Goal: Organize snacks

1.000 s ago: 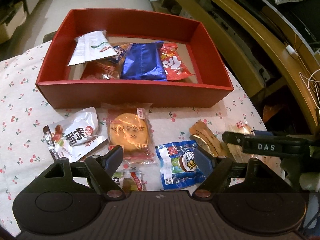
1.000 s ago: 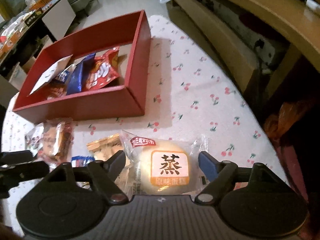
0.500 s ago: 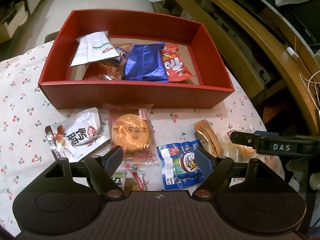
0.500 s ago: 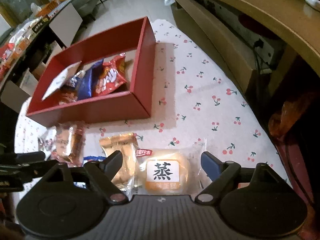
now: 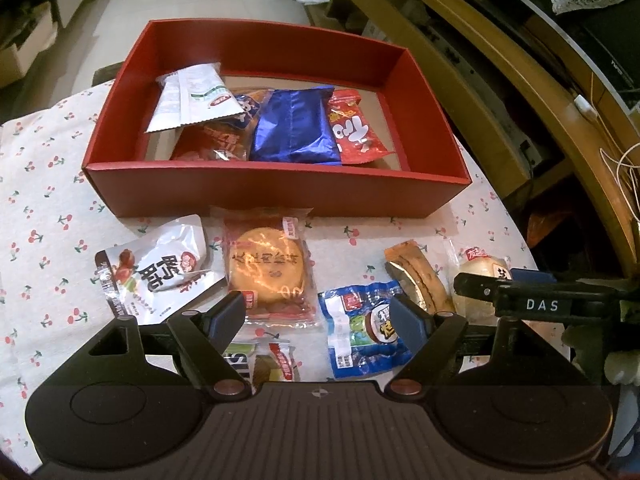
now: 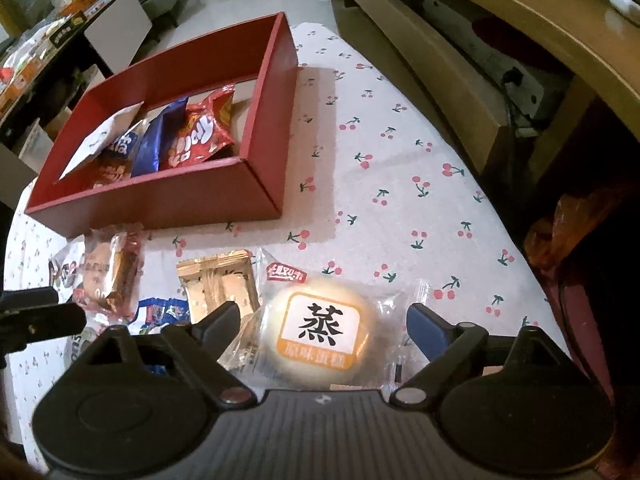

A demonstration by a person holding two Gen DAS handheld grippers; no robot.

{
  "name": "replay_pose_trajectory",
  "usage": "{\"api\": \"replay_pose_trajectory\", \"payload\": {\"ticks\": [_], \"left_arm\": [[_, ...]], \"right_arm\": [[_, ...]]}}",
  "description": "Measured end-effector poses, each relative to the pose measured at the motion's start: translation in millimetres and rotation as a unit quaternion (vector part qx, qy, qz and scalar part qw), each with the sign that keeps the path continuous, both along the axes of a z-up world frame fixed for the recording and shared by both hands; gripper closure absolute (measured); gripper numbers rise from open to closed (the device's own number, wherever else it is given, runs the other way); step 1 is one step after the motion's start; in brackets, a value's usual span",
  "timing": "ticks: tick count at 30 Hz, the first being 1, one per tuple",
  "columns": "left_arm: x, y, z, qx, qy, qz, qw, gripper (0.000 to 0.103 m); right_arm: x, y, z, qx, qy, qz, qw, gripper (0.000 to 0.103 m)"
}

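Note:
A red box [image 5: 276,194] [image 6: 264,140] on the cherry-print tablecloth holds several snack packets. Loose snacks lie in front of it: a white pouch [image 5: 156,268], a round orange cake [image 5: 266,268], a blue packet [image 5: 364,328], a brown biscuit pack [image 5: 416,276] [image 6: 218,280] and a pale steamed cake [image 5: 478,276] [image 6: 324,330]. My left gripper [image 5: 318,312] is open above the orange cake and blue packet. My right gripper [image 6: 324,320] is open with the steamed cake between its fingers, not clamped.
A curved wooden furniture edge [image 5: 500,52] runs along the right. The table's right edge [image 6: 532,280] drops to a dark floor area. A small striped packet [image 5: 260,364] lies under the left gripper.
My right gripper has come back down and forward over the steamed cake, which now fills more of its view. The left gripper has barely moved. No snack has shifted.

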State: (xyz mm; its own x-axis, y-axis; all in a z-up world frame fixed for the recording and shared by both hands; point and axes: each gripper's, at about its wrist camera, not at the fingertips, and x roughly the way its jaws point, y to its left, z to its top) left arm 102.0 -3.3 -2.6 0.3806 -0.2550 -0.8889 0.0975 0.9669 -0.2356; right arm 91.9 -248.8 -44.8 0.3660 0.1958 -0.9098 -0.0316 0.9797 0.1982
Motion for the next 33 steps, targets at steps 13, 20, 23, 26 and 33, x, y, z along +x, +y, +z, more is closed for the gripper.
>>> {"api": "replay_pose_trajectory", "payload": {"ticks": [13,20,23,26,33], "left_arm": [[-26.1,19.8,-18.0,0.016,0.033,0.011,0.9992,0.018],[-28.6,5.8,-32.3,0.057,0.037,0.001,0.9977,0.017],[-34.4,-3.2,-32.7,0.09,0.025,-0.013,0.9955,0.023],[-36.4,-0.3,-30.0,0.087,0.024,-0.011,0.9958,0.027],[-41.9,8.3,-27.9,0.06,0.03,0.006,0.9977,0.016]], "right_arm": [[-8.4,13.0,-7.5,-0.02,0.005,0.009,1.0,0.01],[-9.9,11.9,-4.0,-0.026,-0.009,0.012,1.0,0.018],[-10.4,10.1,-0.1,-0.029,-0.015,0.01,0.999,0.019],[-12.1,10.8,5.2,-0.028,-0.024,0.013,0.999,0.019],[-18.1,14.3,15.3,-0.021,-0.041,0.021,0.999,0.019]]}}
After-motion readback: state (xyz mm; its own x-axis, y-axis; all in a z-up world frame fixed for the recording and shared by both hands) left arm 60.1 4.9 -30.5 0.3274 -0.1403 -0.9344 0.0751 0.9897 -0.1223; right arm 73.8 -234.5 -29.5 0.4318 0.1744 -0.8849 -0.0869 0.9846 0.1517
